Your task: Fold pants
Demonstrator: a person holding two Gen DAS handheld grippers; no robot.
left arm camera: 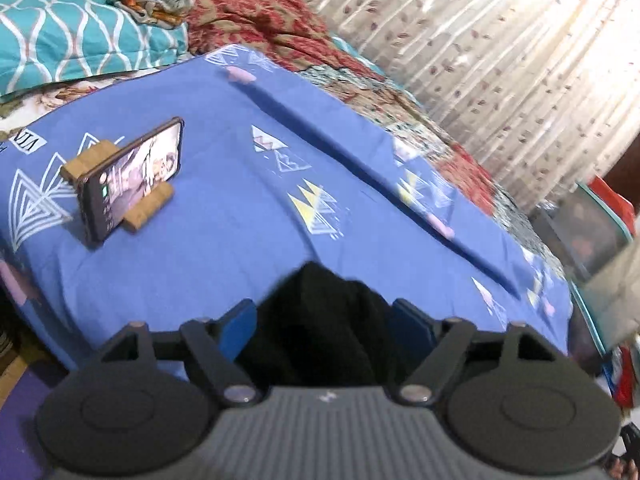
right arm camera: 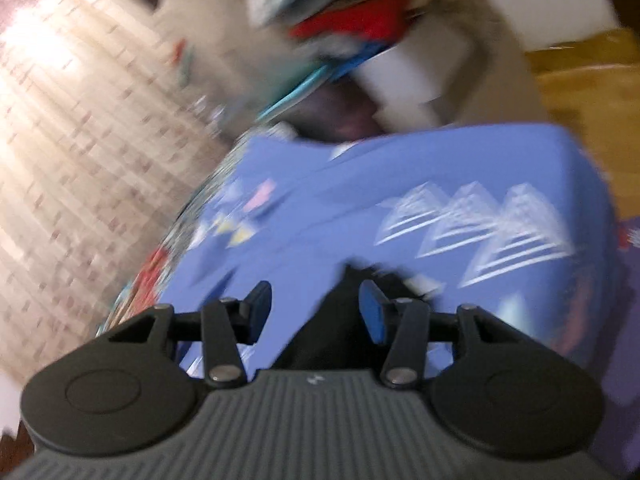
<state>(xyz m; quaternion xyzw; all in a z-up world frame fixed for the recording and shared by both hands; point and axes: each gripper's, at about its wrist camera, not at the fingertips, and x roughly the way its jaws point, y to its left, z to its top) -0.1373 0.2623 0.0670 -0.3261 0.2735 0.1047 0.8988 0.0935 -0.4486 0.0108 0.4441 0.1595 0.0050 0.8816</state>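
Both tools, left [left arm camera: 324, 320] and right [right arm camera: 316, 308], stand apart around black cloth pants [left arm camera: 320, 320]; unclamped, the cloth may slip onto the blue sheet [left arm camera: 224, 200] ahead

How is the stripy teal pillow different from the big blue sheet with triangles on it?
The teal pillow is puffy and has wavy white lines; the blue sheet lies spread out flat and has little triangle shapes. The pillow sits at the far end of the bed with nothing visible resting on it; the sheet carries a phone on a wooden stand and some black cloth. Both are soft bedding on the same bed.
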